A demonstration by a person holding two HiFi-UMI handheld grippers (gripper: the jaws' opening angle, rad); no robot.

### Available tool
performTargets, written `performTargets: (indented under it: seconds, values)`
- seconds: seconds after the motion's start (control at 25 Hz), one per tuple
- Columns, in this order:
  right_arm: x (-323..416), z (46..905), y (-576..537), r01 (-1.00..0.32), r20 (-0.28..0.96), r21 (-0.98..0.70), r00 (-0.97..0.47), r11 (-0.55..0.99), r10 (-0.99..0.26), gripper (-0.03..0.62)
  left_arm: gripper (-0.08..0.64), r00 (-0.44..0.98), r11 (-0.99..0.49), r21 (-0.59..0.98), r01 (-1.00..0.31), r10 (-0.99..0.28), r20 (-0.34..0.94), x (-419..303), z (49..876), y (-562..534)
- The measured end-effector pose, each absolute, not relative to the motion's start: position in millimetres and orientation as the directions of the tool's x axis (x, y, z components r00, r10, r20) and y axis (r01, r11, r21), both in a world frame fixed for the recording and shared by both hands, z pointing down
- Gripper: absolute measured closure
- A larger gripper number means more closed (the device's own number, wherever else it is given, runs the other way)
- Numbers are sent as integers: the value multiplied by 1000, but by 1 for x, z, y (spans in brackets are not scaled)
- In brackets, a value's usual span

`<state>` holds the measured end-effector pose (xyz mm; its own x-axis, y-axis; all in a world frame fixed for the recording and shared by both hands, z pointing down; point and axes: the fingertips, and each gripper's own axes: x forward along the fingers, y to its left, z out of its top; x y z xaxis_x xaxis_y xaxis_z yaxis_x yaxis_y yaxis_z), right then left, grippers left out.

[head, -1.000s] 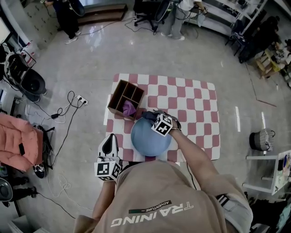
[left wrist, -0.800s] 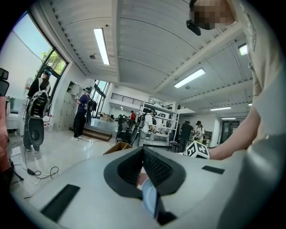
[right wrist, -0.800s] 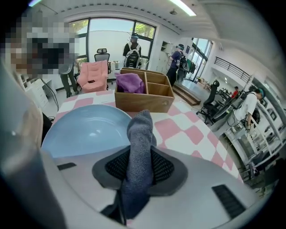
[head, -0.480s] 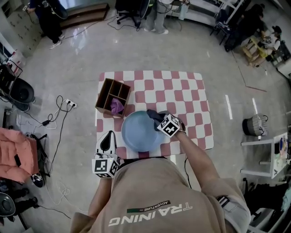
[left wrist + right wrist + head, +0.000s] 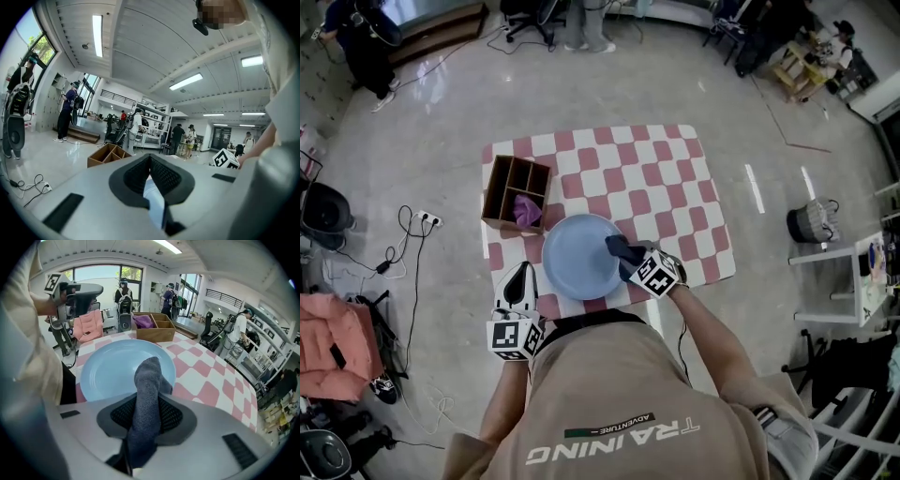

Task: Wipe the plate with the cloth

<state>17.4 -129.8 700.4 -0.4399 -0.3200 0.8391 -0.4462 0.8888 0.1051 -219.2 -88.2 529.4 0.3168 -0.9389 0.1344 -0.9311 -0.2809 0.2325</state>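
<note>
The cloth (image 5: 622,249) is pinched in the right gripper (image 5: 630,260). Its jaws are part closed on the dark fabric, and the free end sticks out past the tips. That end lies on the blue plate (image 5: 577,258), at the plate's 3 o'clock, just inside the rim. The plate sits on the checked table (image 5: 675,187) near the front edge, with a wooden box (image 5: 494,192) at its 11 o'clock.

A second ago cloth and right gripper were at the plate's 12 o'clock, and half a second ago near 2 o'clock. They have swept clockwise along the rim. The left gripper (image 5: 522,275) has drawn closer to the plate's edge.

The right gripper tilts steeply down and reaches in from the plate's 4 o'clock, the forearm running back toward 5 o'clock. The left gripper lies almost level at the plate's 8 o'clock, beside the rim, and points toward 12 o'clock. Its jaw tips meet, with nothing that I can make out in their grip.
</note>
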Motion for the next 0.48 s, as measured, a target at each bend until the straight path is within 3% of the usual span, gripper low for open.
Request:
performTargets:
  seconds: [0.48]
  values:
    - [-49,701,-36,-383,814,46,-520,922,-257,476,549,411,-373,236,-897,-900,143,-234,536,-82]
